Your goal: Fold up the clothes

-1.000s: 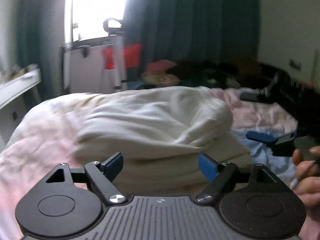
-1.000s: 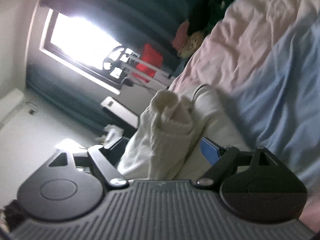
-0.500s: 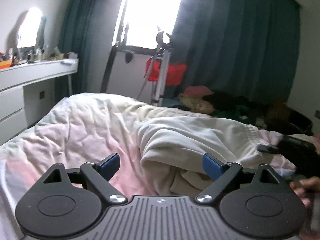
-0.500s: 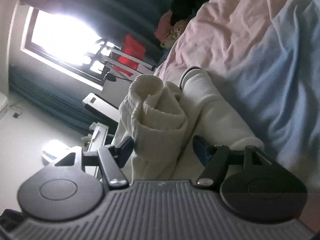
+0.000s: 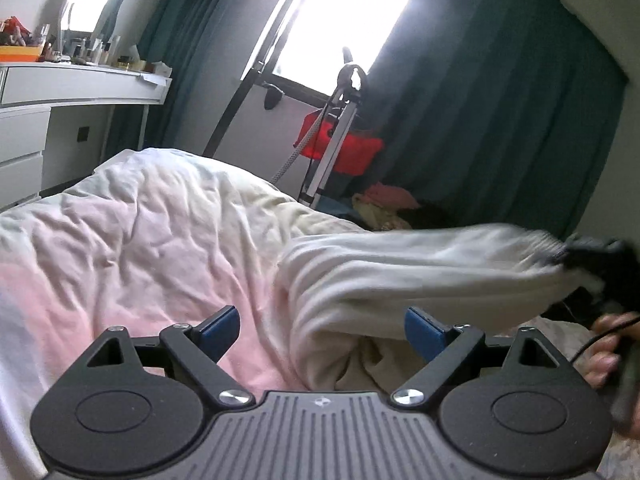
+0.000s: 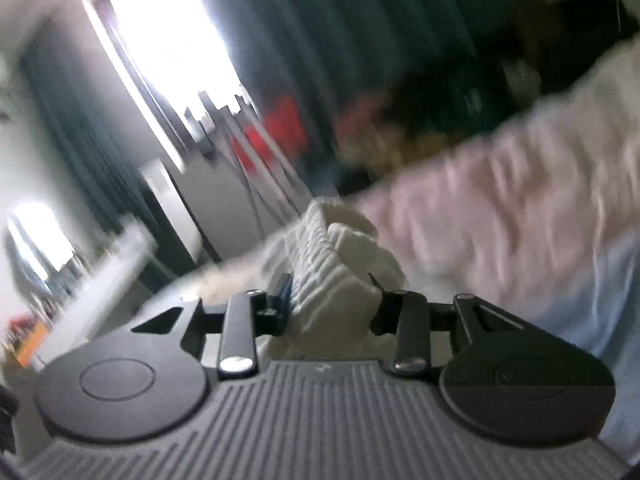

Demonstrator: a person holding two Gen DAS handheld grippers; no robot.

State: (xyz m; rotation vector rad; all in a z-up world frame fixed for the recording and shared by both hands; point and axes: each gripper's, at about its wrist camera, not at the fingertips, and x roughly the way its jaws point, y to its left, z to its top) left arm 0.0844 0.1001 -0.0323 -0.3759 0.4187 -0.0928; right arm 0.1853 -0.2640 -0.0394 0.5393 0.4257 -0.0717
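Garment: cream, on bed, ribbed hem lifted by R gripper, jaws clamped on it. L gripper wide open, empty, just short of cloth. Risk: one-point hold, fabric bunches, fold goes crooked.

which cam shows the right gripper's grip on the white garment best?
Right wrist view: despite blur, the right gripper is closed on a bunched ribbed edge of the white garment, fabric filling the gap between its fingers. Left wrist view shows only the garment stretched toward the right gripper at frame edge, contact smeared.
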